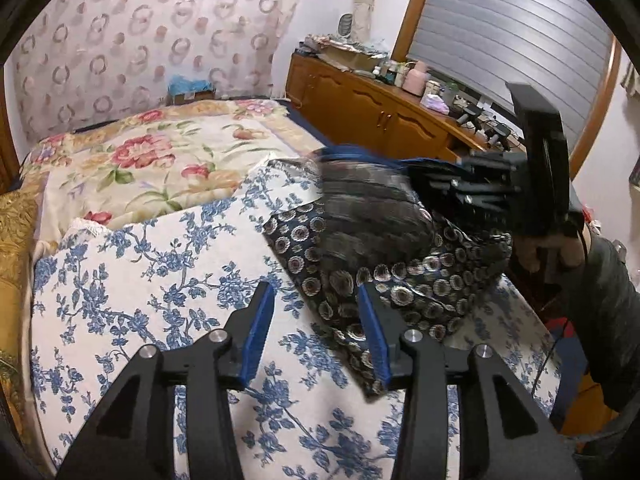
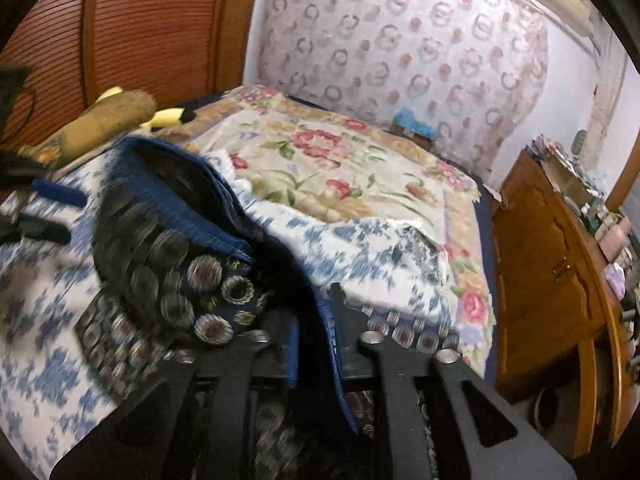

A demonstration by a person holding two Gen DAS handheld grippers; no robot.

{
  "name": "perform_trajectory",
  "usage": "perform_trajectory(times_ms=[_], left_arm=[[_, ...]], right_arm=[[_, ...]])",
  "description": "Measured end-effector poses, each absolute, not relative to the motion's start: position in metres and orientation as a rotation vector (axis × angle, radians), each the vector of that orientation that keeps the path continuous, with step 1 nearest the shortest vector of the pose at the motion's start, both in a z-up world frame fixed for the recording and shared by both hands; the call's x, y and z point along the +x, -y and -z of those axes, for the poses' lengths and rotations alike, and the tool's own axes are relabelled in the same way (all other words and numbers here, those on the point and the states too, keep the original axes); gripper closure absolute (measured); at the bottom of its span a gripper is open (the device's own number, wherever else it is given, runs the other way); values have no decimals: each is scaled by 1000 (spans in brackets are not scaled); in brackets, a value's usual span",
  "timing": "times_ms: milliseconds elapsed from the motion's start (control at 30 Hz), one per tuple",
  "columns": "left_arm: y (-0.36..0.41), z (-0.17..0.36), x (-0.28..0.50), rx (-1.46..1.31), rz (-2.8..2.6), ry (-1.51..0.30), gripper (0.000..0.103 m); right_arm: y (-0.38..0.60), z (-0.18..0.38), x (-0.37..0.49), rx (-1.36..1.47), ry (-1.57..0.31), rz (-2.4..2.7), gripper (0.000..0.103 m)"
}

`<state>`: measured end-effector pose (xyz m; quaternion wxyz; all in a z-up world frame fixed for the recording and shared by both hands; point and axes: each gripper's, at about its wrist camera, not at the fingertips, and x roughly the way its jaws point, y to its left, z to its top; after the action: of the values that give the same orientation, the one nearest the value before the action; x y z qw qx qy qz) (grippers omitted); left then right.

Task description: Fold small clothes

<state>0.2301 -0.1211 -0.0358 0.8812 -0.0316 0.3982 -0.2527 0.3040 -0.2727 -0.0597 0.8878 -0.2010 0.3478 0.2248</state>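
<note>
On the blue-flowered sheet (image 1: 160,280) lies the dark garment (image 1: 360,264), its blue band lifted, pinched in the right gripper (image 2: 316,344). Beside it, the left gripper (image 1: 316,332) gapes empty.

Left tongs (image 1: 316,334) spread wide, blue pads (image 1: 256,332) hanging over the blue-flowered bedspread (image 1: 160,280), right pad at the near edge of the dark patterned garment (image 1: 400,280). Right tongs (image 1: 460,188) blurred, gripping the garment's raised far side with its blue ribbed waistband (image 1: 360,154). Beyond: floral quilt (image 1: 160,160), wooden cabinet (image 1: 360,108), patterned curtain (image 1: 140,40).
</note>
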Motion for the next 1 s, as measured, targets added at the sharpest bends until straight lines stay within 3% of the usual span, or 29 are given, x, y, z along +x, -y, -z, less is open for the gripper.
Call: perform_trajectory(times_ms=[133, 433, 733, 767, 933, 1000], left_arm=[[128, 46, 243, -59, 526, -855, 61], [150, 59, 277, -52, 541, -881, 58], [162, 67, 299, -46, 534, -896, 58], [163, 69, 300, -42, 533, -903, 58], [161, 75, 299, -40, 518, -917, 58], [161, 76, 297, -41, 514, -917, 58]], right_arm=[[279, 47, 318, -347, -702, -449, 47], [327, 34, 293, -308, -693, -325, 34], [388, 62, 277, -181, -819, -266, 34], [391, 65, 278, -171, -834, -267, 35], [396, 77, 286, -113, -900, -333, 62], [392, 79, 288, -108, -910, -373, 95]])
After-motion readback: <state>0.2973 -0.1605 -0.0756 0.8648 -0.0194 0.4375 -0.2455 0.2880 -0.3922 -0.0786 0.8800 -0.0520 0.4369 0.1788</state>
